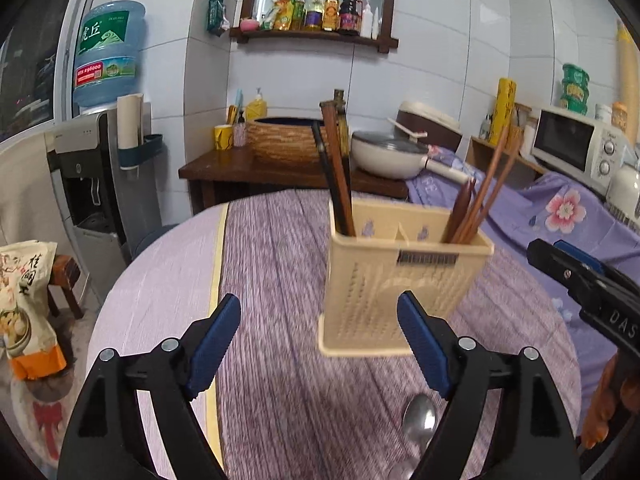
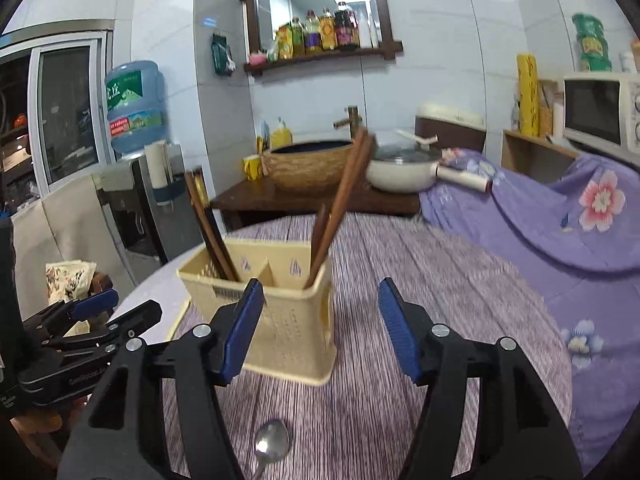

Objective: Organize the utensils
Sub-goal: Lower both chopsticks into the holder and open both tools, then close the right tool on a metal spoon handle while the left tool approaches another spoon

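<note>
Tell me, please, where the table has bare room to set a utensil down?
Free: the cloth left of the holder toward the table's pale edge, and right of it toward the floral sheet. Crowded: the near strip, where the spoon lies.

Place: it was a home kitchen with an eating corner.
Walls: they were white-tiled.
Appliances: a microwave (image 2: 600,114), a rice cooker (image 1: 430,124) and a water dispenser (image 1: 86,176) stood around.
Shelf: a wooden wall shelf (image 1: 316,38) carried sauce bottles (image 1: 325,12).
Cookware: a lidded pan (image 1: 390,152) sat on the counter.
Table: a round table (image 1: 276,264) wore a purple cloth.
</note>
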Demonstrator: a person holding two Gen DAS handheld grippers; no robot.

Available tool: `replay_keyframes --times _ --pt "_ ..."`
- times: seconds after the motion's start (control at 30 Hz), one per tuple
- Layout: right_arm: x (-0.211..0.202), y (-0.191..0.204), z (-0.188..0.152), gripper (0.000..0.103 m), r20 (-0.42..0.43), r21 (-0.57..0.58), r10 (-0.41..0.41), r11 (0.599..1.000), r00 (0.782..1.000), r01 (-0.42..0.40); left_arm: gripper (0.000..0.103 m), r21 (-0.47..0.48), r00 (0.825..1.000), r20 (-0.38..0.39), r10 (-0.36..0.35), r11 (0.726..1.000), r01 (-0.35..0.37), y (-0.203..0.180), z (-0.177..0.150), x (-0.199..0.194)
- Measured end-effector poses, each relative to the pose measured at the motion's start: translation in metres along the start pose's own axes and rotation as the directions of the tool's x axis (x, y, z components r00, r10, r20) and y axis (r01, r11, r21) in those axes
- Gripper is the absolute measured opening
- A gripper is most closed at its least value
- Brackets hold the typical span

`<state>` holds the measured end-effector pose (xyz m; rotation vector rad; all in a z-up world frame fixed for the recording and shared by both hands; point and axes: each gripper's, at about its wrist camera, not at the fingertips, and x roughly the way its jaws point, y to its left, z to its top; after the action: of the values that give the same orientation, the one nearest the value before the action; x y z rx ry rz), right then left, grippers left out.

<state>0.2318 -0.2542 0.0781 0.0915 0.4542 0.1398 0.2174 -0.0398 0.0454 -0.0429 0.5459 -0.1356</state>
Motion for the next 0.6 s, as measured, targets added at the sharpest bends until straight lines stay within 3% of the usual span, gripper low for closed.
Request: replay_keyframes --times 0.13,0.27,0.6 --pt "0.005 -0.005 -0.027 0.060 -0.076 0.019 -0.007 1.000 0.997 0.009 0.079 0.012 0.998 -0.053 0.014 1.000 -0.013 0.003 -0.027 0.001" --pt "0.015 -0.002 -0.057 0.060 -0.169 0.036 -0.001 0.999 0.986 0.007 0.078 -0.038 0.994 -0.101 0.028 0.999 -0.032 0.016 -0.047 0.003" --pt "0.051 0.037 -0.116 0.060 -0.340 0.046 0.012 0.999 0.940 0.004 0.077 -0.112 0.987 -0.133 0.088 0.988 -0.103 0.041 -0.072 -0.003"
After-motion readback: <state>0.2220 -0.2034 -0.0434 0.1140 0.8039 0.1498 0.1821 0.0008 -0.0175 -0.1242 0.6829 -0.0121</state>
